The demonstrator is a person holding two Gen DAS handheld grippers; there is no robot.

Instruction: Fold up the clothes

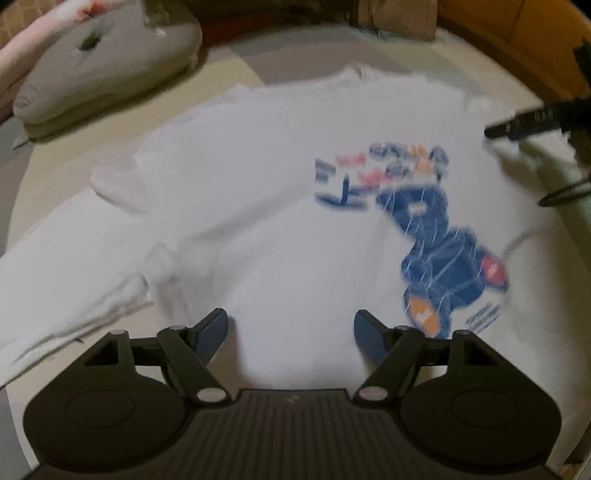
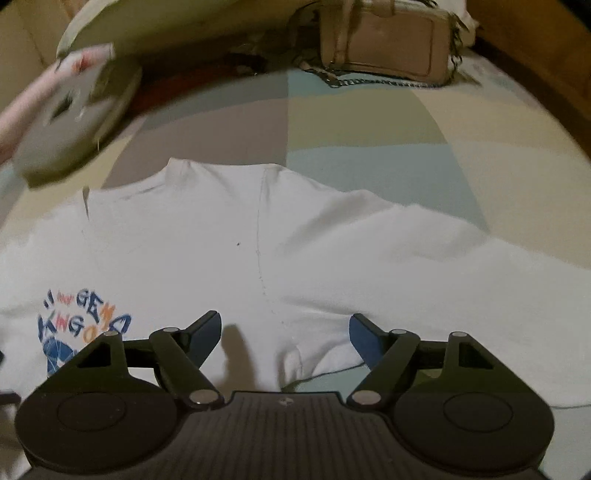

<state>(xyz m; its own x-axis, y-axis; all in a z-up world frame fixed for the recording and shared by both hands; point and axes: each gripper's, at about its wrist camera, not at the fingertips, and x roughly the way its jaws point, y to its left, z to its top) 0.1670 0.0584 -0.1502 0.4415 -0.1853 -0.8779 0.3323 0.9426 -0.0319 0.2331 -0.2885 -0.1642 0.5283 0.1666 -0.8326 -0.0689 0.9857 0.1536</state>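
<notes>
A white T-shirt (image 1: 258, 206) lies spread flat on a bed, with a blue, red and orange print (image 1: 436, 229) on its chest. My left gripper (image 1: 291, 325) hangs open just above the shirt's body, left of the print, and nothing is between its fingers. In the right wrist view the same shirt (image 2: 184, 240) shows its shoulder seam (image 2: 258, 240) and one sleeve (image 2: 443, 280) stretching right. My right gripper (image 2: 286, 328) stands open over the underarm area, where a small fold of cloth rises between the fingers without touching the pads. The left wrist view is blurred.
A grey pillow (image 1: 103, 66) lies at the back left of the patchwork bedsheet (image 2: 351, 122). A beige handbag (image 2: 388, 40) with a chain strap sits at the far edge. An orange-brown bed frame (image 1: 517, 33) borders the right side.
</notes>
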